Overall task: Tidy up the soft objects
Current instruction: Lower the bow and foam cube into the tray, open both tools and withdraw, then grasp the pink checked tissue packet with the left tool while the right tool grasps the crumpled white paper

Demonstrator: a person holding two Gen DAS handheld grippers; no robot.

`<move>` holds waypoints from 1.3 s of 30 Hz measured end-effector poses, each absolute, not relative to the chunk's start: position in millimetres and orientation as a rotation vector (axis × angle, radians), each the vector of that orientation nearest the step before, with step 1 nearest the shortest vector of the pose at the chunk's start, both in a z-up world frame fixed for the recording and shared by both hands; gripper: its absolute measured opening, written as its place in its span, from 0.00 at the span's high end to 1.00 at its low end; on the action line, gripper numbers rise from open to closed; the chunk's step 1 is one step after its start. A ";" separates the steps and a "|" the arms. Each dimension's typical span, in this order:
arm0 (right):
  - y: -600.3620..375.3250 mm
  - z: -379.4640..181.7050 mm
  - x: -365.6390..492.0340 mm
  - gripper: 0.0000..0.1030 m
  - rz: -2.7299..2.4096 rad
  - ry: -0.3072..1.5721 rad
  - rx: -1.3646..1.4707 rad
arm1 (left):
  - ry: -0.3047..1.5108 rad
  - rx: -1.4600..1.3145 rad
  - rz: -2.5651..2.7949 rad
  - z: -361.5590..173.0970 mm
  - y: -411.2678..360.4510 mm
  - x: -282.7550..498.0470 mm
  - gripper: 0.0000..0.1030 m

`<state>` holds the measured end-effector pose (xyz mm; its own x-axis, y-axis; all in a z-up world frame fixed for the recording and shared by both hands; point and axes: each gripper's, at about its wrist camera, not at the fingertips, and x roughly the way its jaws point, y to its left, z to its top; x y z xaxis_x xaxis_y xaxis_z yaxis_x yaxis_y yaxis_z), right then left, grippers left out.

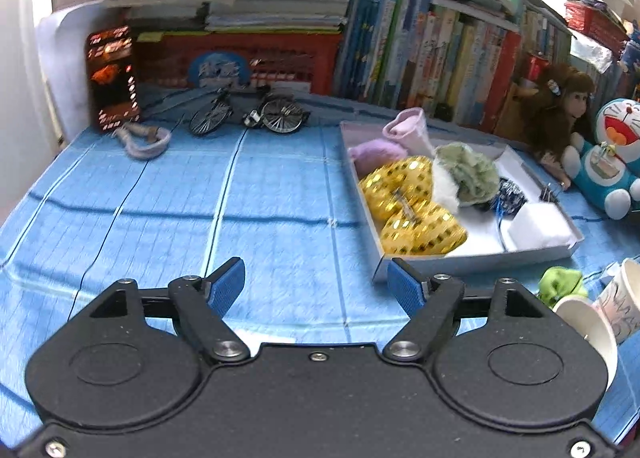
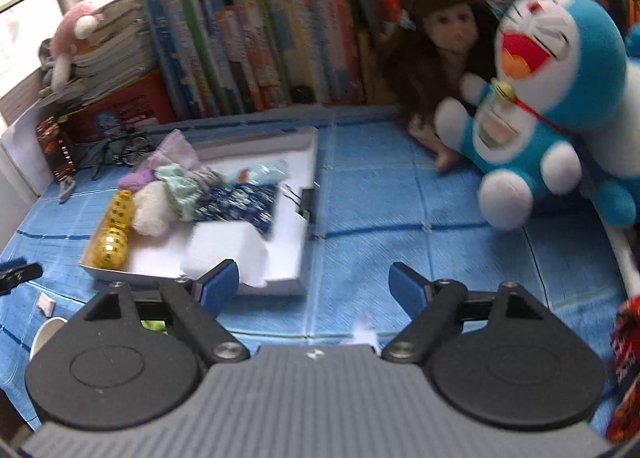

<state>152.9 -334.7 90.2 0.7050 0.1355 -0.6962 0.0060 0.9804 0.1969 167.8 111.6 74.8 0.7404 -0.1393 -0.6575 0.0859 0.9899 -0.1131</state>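
Print shows on the book spines (image 1: 436, 53) and the red crate's label (image 1: 218, 71), none legible.

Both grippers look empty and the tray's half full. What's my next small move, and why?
Probably ease the left gripper toward the lilac fabric loop lying loose on the blue cloth. Its jaws stand open and empty, and the white tray already holds the other soft pieces.
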 end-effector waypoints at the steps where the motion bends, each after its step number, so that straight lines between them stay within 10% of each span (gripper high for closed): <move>1: -337.6 87.0 153.0 0.13 0.062 0.797 0.198 | 0.731 -0.077 -0.118 71.3 114.0 165.1 0.26; 24: -342.9 30.4 157.7 0.23 0.018 0.959 0.180 | 0.781 0.047 -0.121 26.8 124.1 137.9 0.26; 39: -339.4 21.7 163.3 0.34 0.011 0.966 0.163 | 0.778 0.030 -0.133 20.2 123.3 145.6 0.49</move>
<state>163.3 -339.4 21.7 0.5694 0.0817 -0.8180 0.0639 0.9876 0.1431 145.6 123.3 20.2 0.7044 -0.1083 -0.7014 0.1308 0.9912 -0.0217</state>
